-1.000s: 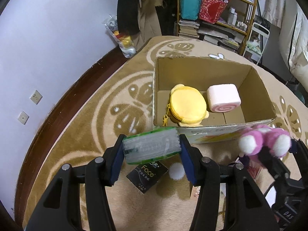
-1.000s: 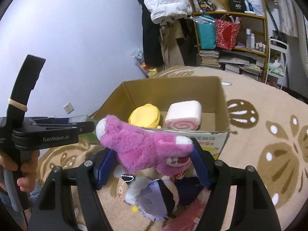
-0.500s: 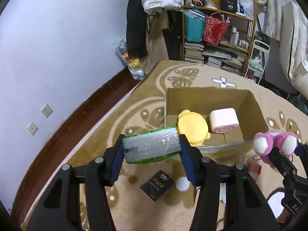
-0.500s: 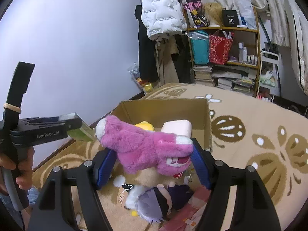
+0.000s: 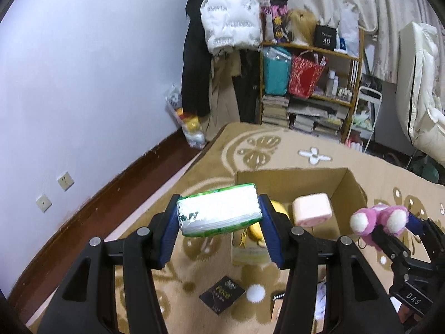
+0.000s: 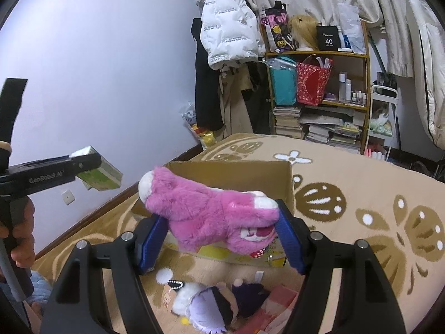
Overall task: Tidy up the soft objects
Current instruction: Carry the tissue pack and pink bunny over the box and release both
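Observation:
My left gripper (image 5: 219, 217) is shut on a green-and-white tissue pack (image 5: 219, 213), held in the air in front of an open cardboard box (image 5: 350, 186). Inside the box lie a yellow plush (image 5: 279, 208), partly hidden by the gripper, and a pink roll-cake plush (image 5: 313, 213). My right gripper (image 6: 219, 221) is shut on a pink plush bear (image 6: 211, 214), lifted above the box's near wall (image 6: 233, 171). The left gripper (image 6: 83, 164) with the tissue pack (image 6: 101, 175) shows at the left of the right wrist view; the bear (image 5: 378, 218) shows at the right of the left wrist view.
On the patterned rug (image 6: 361, 189) below lie a purple-and-white doll (image 6: 211, 303), a black packet (image 5: 222, 296) and a white pompom (image 5: 256, 293). A cluttered shelf (image 5: 308, 89) and hanging coats (image 5: 230, 22) stand at the back. A wall (image 5: 83, 83) runs along the left.
Both grippers have risen with their loads and tilted up, so the box now sits lower and farther in both views. The grips have not changed.

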The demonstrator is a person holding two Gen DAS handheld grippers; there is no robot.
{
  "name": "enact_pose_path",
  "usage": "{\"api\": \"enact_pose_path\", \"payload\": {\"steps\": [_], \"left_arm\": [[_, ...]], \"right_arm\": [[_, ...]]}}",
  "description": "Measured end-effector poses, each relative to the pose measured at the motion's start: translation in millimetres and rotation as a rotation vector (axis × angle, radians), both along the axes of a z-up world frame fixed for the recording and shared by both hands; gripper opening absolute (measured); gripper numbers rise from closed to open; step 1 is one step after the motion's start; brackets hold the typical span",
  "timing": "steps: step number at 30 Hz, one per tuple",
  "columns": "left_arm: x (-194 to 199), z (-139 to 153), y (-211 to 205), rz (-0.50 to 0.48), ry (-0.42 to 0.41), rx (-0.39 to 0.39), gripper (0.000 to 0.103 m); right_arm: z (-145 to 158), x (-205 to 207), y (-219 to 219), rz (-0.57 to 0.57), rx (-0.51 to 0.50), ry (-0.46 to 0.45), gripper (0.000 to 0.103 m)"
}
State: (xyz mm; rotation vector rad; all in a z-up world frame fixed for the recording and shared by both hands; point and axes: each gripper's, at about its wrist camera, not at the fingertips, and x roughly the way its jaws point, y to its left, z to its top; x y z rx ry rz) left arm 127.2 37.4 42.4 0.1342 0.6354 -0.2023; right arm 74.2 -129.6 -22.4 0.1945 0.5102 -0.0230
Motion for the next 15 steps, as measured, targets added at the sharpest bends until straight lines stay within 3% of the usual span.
{"api": "enact_pose_path", "payload": {"steps": [6,15], "left_arm": [[2,9,-5,-0.007,-0.072,-0.049,0.053],[15,-4,-14,-0.074,-0.038,-0.119,0.053]], "right_arm": [[4,7,-2,0.001,-0.012,-0.026,0.077],[-1,25,4,0.019,-0.056,-0.029,0.077]]}}
